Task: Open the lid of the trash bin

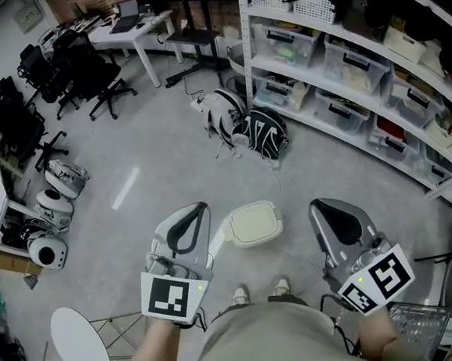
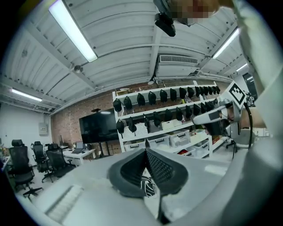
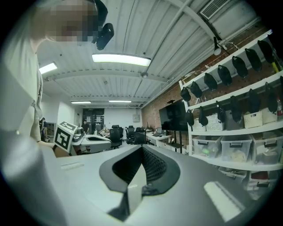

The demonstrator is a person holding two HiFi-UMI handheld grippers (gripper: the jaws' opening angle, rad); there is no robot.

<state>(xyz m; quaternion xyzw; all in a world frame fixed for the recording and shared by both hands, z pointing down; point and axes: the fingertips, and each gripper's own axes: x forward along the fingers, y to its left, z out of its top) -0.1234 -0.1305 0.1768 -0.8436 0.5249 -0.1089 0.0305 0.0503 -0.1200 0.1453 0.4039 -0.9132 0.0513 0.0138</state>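
The trash bin (image 1: 255, 222) stands on the grey floor just ahead of the person's shoes, its cream lid lying flat and closed. My left gripper (image 1: 194, 211) is held to the bin's left, tips level with the lid's left edge and not touching it. My right gripper (image 1: 320, 206) is held to its right, a short gap away. Both point up and forward. In the left gripper view the jaws (image 2: 145, 150) meet with nothing between them. The right gripper view likewise shows that pair (image 3: 141, 148) closed and empty. Neither gripper view shows the bin.
White shelving (image 1: 344, 87) with plastic boxes curves along the right. Black-and-white bags (image 1: 257, 132) lie on the floor beyond the bin. Office chairs (image 1: 95, 77) and desks stand at the far left, a round white table (image 1: 79, 343) at lower left, a wire basket (image 1: 418, 325) at lower right.
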